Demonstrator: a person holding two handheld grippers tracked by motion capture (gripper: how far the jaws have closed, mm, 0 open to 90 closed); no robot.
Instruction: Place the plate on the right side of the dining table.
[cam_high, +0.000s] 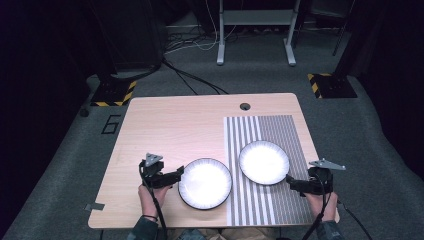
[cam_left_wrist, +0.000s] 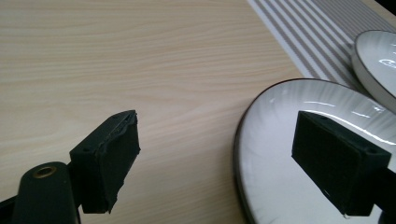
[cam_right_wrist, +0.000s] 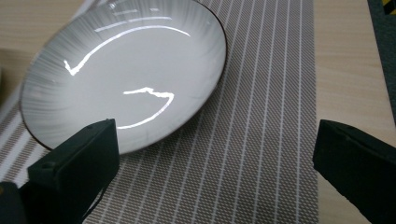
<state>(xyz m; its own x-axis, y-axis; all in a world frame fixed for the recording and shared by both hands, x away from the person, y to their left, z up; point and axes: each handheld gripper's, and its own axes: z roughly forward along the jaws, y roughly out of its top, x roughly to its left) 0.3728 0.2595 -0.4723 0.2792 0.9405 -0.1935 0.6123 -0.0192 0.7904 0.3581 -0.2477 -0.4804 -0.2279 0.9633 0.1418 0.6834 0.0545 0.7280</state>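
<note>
Pale wood grain runs across the counter (cam_high: 170, 125) in front of you, a flat rectangular top with rounded corners. Nearest you, your left hand (cam_high: 148, 196) holds the left tool (cam_high: 176, 176), a matte black body with a grey three-cornered plate on top. Its blocky, rubber-faced jaws stand apart, one over bare wood and one over the rim of the left plate (cam_high: 205, 183). That plate is round, shallow and glossy white with a thin dark rim; it lies mostly on the wood, and its right edge overlaps the placemat (cam_high: 280, 135).

Your right hand (cam_high: 321, 205) holds the right tool (cam_high: 294, 183) at the counter's right side. Its jaws are also spread, nothing between them, just beside the near-right edge of the right plate (cam_high: 264, 162). In the right gripper view this plate (cam_right_wrist: 123, 74) shows fine radial ribbing toward its rim and bright curved glare on its smooth centre. It rests wholly on the placemat, a woven rectangle in grey with thin white stripes, broader pale bands along its left side.

Farther off, a round cable hole (cam_high: 244, 106) pierces the counter's far edge. Beyond lie grey carpet (cam_high: 65, 150), loose cables and two yellow-and-black hazard-striped blocks (cam_high: 114, 93).
</note>
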